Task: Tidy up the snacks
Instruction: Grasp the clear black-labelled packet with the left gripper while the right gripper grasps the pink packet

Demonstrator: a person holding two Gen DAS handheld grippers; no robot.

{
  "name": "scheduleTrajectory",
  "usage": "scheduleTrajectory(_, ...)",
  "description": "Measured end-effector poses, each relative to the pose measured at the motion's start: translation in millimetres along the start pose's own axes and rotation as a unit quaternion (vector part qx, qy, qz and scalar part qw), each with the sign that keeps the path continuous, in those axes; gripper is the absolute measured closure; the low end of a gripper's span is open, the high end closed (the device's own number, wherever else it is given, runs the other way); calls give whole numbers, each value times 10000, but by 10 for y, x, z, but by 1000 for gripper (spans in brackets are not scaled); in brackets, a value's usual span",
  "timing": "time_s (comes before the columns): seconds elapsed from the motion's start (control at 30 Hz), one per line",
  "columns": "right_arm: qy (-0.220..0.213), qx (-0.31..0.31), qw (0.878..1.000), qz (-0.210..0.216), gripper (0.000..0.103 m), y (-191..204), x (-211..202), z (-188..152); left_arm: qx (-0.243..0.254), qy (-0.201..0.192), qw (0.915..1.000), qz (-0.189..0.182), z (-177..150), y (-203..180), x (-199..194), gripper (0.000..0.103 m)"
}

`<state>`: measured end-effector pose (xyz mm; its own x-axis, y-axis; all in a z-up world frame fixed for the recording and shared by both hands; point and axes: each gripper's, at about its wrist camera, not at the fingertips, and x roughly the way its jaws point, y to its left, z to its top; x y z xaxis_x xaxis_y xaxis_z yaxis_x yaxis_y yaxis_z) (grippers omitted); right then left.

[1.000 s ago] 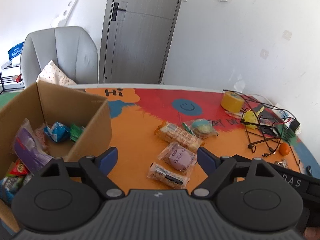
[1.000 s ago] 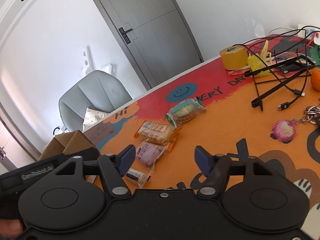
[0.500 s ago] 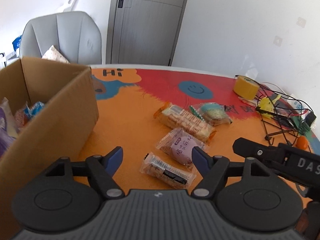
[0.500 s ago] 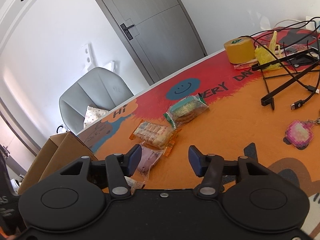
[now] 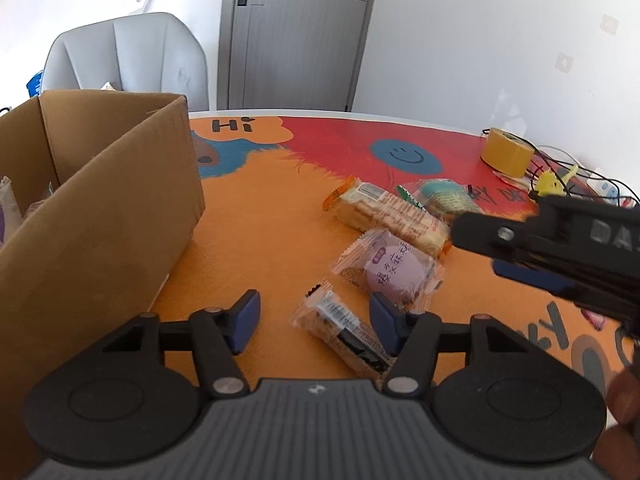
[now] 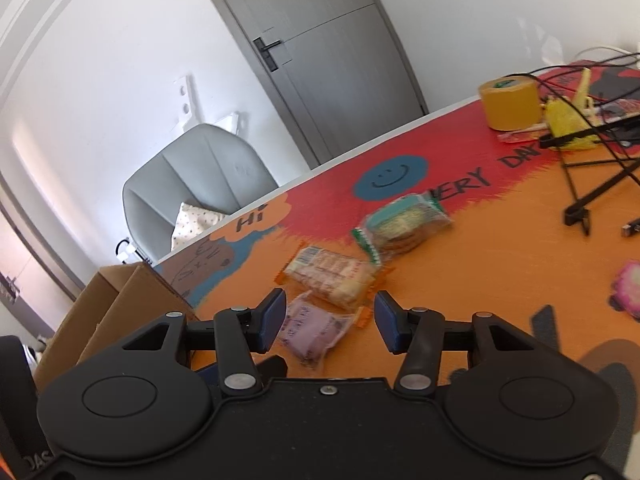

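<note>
Several wrapped snacks lie on the orange mat. In the left wrist view, a clear packet with a dark bar (image 5: 340, 330) lies between the fingers of my left gripper (image 5: 316, 322). Its jaws are closing and the pads stand off the packet. Past it are a purple bun packet (image 5: 390, 268), a long cracker pack (image 5: 384, 214) and a green biscuit pack (image 5: 440, 196). My right gripper (image 6: 330, 320) hovers low over the purple bun packet (image 6: 312, 330), which shows between its narrowed jaws, unpressed. The cracker pack (image 6: 332, 280) and green pack (image 6: 404, 224) lie just beyond. The right gripper (image 5: 480, 250) reaches in from the right.
An open cardboard box (image 5: 100, 208) with snacks inside stands at the left, close to my left gripper. At the far right are a yellow tape roll (image 5: 506, 152), black wire stands and cables (image 6: 592, 184), and a pink keychain (image 6: 628, 290). A grey chair (image 5: 128, 60) is behind the table.
My left gripper sank toward the mat, away from the box, and its jaws narrowed around the dark bar packet. My right gripper slid left toward the purple packet with narrowing jaws.
</note>
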<state>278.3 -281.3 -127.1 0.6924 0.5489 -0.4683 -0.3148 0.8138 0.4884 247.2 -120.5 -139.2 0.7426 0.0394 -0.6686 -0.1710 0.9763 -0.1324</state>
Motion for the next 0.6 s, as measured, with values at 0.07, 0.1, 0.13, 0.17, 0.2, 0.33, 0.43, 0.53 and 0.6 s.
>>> scheduleTrajectory(0.07,9,-101,9999,13,53,62,49,-3,-3,26,10000,-35,-6,29,-20,44)
scheduleTrajectory(0.1,5,-133,9999,37,53,90,70,2,-12,33,10000,-45,-12,42,-30,44)
scheduleTrajectory(0.13,-3,-162,9999,61,53,113,92,5,-8,41,10000,-67,-17,55,-39,44)
scheduleTrajectory(0.17,-17,-190,9998,75,53,135,113,9,4,42,10000,-79,-25,62,-41,44)
scheduleTrajectory(0.2,-26,-219,9997,82,53,148,137,14,27,32,9999,-99,-34,70,-47,45)
scheduleTrajectory(0.33,46,-292,9996,17,53,174,242,3,26,-11,10000,12,-52,131,-62,78)
scheduleTrajectory(0.43,161,-323,9993,-6,54,185,299,-42,-153,14,9998,-87,-26,214,-54,81)
scheduleTrajectory(0.53,237,-476,9986,-56,54,221,328,-95,-267,14,9996,-77,-12,250,-49,82)
scheduleTrajectory(0.6,445,-616,9969,-182,53,240,371,-136,-318,-6,9995,-66,3,252,-57,82)
